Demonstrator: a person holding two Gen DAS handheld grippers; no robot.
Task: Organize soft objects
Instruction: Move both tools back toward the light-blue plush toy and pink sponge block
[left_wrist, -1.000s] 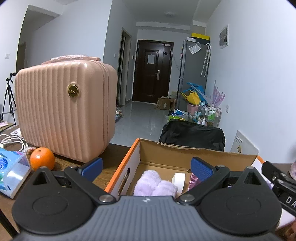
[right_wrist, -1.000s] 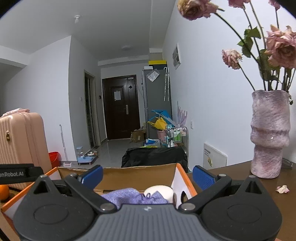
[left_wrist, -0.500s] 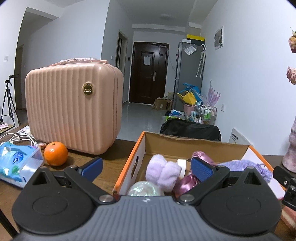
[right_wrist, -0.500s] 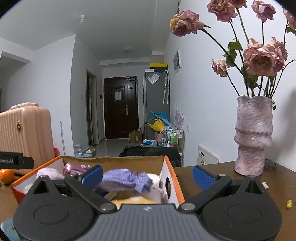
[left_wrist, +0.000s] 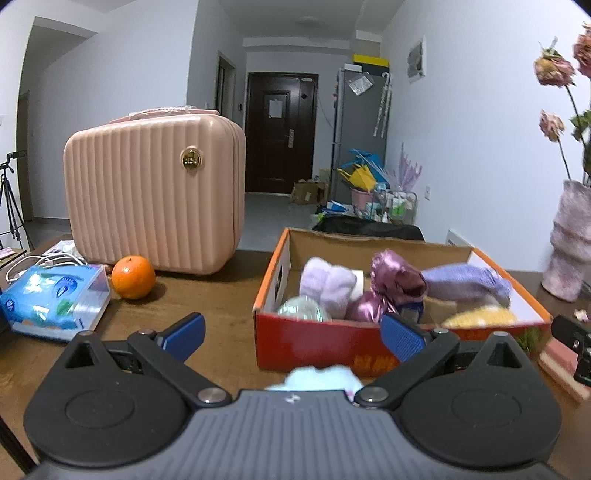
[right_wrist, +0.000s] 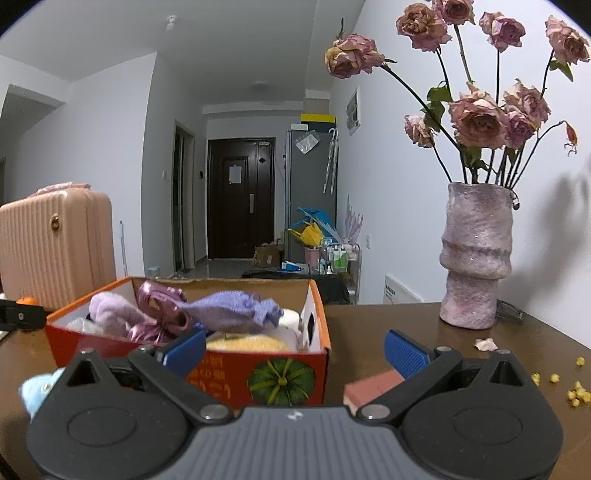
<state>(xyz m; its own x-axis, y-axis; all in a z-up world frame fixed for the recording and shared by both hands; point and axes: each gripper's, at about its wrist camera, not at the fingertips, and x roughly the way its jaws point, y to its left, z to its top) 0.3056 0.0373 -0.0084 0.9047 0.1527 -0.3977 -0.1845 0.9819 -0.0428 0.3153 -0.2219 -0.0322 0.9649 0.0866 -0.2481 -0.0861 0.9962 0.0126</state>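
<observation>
Left wrist view: I have pulled my left gripper (left_wrist: 291, 334) back and up from the orange cardboard box (left_wrist: 332, 341). A moment ago I was right over the box; now I see its whole front wall. My blue fingers are wide apart and hold nothing. Inside the box sit a fluffy lilac roll (left_wrist: 327, 284), a shiny pink satin bundle (left_wrist: 391, 284) and a purple knit sock (left_wrist: 465, 282). A soft pale blue thing (left_wrist: 317, 376) lies on the table just in front of the box, still outside it.

Right wrist view: my right gripper (right_wrist: 293, 349) has backed off too. Its fingers are spread wide and empty. The pale blue thing (right_wrist: 37, 391) peeks out left of the box (right_wrist: 258, 373). A pink block (right_wrist: 373, 386) lies right of the box.

I think the blue thing goes in next.
</observation>
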